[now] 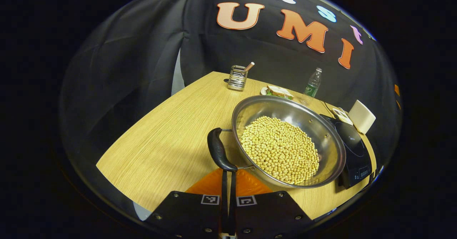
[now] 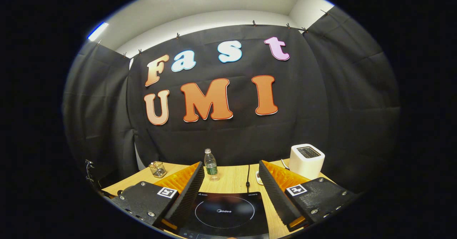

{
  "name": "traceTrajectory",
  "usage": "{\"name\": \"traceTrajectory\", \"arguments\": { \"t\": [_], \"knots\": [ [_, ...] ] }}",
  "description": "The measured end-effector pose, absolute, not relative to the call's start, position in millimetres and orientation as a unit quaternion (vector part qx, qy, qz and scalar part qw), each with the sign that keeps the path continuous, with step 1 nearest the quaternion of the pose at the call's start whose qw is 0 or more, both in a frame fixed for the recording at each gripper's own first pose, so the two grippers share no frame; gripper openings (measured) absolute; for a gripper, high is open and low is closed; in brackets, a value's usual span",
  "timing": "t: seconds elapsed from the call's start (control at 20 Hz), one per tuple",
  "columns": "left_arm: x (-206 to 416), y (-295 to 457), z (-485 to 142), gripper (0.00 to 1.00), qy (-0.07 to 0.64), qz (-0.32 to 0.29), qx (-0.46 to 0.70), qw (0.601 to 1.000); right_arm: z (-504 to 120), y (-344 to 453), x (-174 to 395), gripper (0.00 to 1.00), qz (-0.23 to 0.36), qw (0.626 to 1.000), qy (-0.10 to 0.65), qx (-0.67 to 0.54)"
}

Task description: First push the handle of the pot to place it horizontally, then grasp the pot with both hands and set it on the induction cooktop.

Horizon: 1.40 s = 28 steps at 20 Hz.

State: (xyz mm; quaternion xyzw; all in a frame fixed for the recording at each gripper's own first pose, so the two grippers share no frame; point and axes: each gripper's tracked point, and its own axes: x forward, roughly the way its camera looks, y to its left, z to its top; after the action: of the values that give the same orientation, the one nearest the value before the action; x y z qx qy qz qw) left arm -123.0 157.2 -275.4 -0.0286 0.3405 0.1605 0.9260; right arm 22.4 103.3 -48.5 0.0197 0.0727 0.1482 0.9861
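A: Step in hand?

B: Pushing the pot handle (image 1: 218,152) flat. Not yet done, to judge from the left gripper view: seems to stand up at the left side of the steel pot (image 1: 323,139), on two thin wire arms. Cannot say the exact tilt.

A: And the pot, where?

B: On the wooden table (image 1: 160,146), full of soybeans (image 1: 280,149), right rim just beside the induction cooktop (image 1: 353,153) or a little over its edge. Not on the cooktop yet.

A: Left gripper (image 1: 228,173)?

B: Fingers pressed together, nothing between them, tips at the near end of the handle. Touching or only very near, hard to tell.

A: How to push well?

B: Slowly, with the closed tips as one blunt point. Better to press on the thick black grip, not on the wire arms. Follow the arc of the hinge instead of shoving straight, otherwise possible to slide the whole pot and spill beans. Stop when the grip lies level.

A: Right gripper (image 2: 231,165)?

B: Fingers wide apart, above the cooktop, with a water bottle (image 2: 210,167) and a white toaster (image 2: 307,162) behind. Good to bring it to the far rim afterwards, for the lift with both hands.
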Motion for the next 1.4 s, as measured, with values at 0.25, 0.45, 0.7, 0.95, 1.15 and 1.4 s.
{"name": "traceTrajectory", "arguments": {
  "t": [0.25, 0.45, 0.7, 0.95, 1.15, 1.4],
  "knots": [
    [-114.1, 168.8, -274.3, 0.02, 0.337, 0.161, -0.031, 0.927, -55.5, 111.6, 22.1, 1.0, 0.15, 0.985, 0.081, 0.015],
    [-108.1, 178.0, -272.9, 0.02, 0.339, 0.16, -0.031, 0.927, -61.1, 115.9, 21.8, 0.95, 0.151, 0.984, 0.09, 0.009],
    [-92.9, 189.6, -275.2, 0.02, 0.337, 0.154, -0.017, 0.929, -60.6, 120.4, 22.9, 0.95, 0.148, 0.985, 0.089, 0.01],
    [-84.2, 201.7, -276.4, 0.02, 0.338, 0.15, -0.012, 0.929, -63.1, 126.3, 24.2, 0.96, 0.148, 0.985, 0.094, 0.006],
    [-76.5, 206.3, -278.3, 0.02, 0.338, 0.144, -0.015, 0.93, -65.6, 132.2, 24.8, 0.95, 0.148, 0.984, 0.096, 0.005],
    [-64.6, 211.1, -285.8, 0.02, 0.342, 0.127, -0.017, 0.931, -74.8, 140.5, 23.9, 0.96, 0.15, 0.983, 0.108, 0.002]
  ]
}}
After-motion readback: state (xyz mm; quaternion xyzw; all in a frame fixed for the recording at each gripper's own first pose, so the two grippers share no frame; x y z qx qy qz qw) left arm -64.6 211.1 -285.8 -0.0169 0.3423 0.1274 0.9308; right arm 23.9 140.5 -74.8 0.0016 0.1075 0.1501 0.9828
